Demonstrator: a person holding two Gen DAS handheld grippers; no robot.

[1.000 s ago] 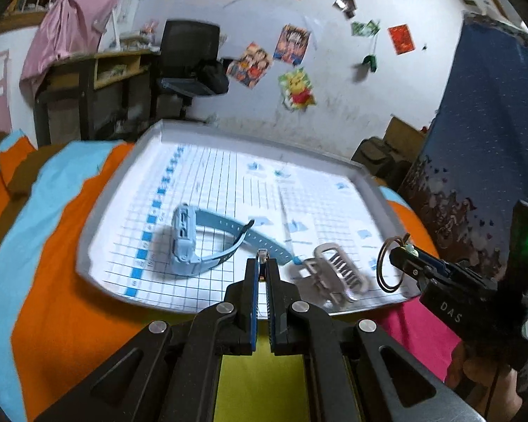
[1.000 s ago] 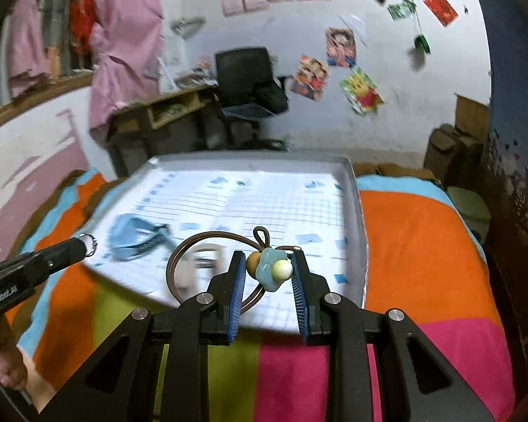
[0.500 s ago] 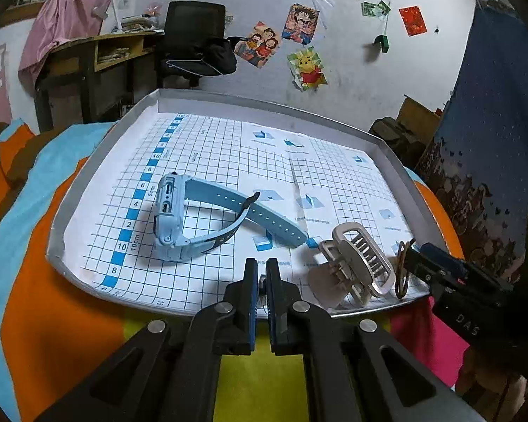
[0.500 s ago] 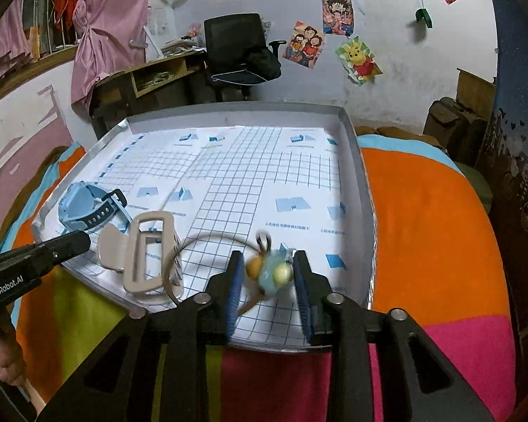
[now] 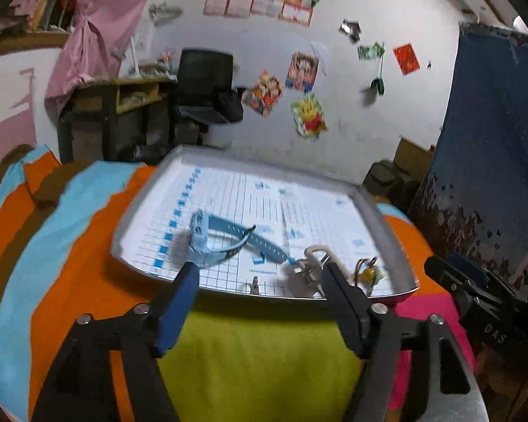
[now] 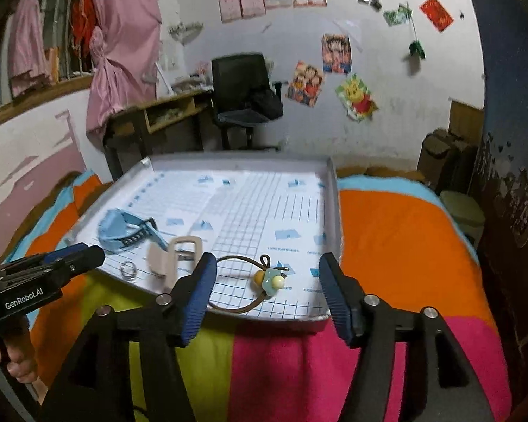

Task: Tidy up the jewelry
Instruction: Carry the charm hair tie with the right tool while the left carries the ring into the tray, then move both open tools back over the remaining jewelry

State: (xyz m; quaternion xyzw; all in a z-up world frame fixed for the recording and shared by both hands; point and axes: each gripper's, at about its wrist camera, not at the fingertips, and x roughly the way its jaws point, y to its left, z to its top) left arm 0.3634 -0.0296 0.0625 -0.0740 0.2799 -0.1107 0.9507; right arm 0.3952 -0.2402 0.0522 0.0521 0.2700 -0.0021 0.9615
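**Tray of jewelry, both grippers empty and spread**

Left gripper (image 5: 258, 279): jaws stood wide apart, holding nothing, just short of the near rim of the tray (image 5: 387, 218). In the right wrist view the same gripper (image 6: 88, 251) entered from the left edge, its tip at the tray's near left rim.

Right gripper (image 6: 265, 281): jaws stood wide apart, holding nothing, at the near edge of the tray (image 6: 334, 204). In the left wrist view it (image 5: 440, 269) appeared at the right, beside the tray's near right corner.

Ring (image 5: 255, 283): small, silver; lay on the grid paper between the left jaws and just ahead of them, close to the near rim. In the right wrist view the ring (image 6: 128, 269) lay just beyond the left gripper's tip.

Hair tie (image 6: 250, 283): brown elastic loop with a pale blue and yellow charm; lay flat on the tray between the right jaws, touching neither. In the left wrist view the hair tie (image 5: 369, 272) lay just beyond the right-hand jaw.

Hair claw clip (image 6: 176, 255): beige; lay just beyond the right gripper's left-hand jaw, between ring and hair tie. In the left wrist view the clip (image 5: 311, 267) was partly hidden behind the right-hand jaw.

Watch (image 5: 225, 242): light blue, strap curled; lay ahead of the left gripper's left-hand jaw, farther into the tray. In the right wrist view the watch (image 6: 123, 230) lay beyond the left gripper's tip.

Bedspread (image 6: 397, 246): striped orange, blue, green and pink; lay under the tray and under both grippers.
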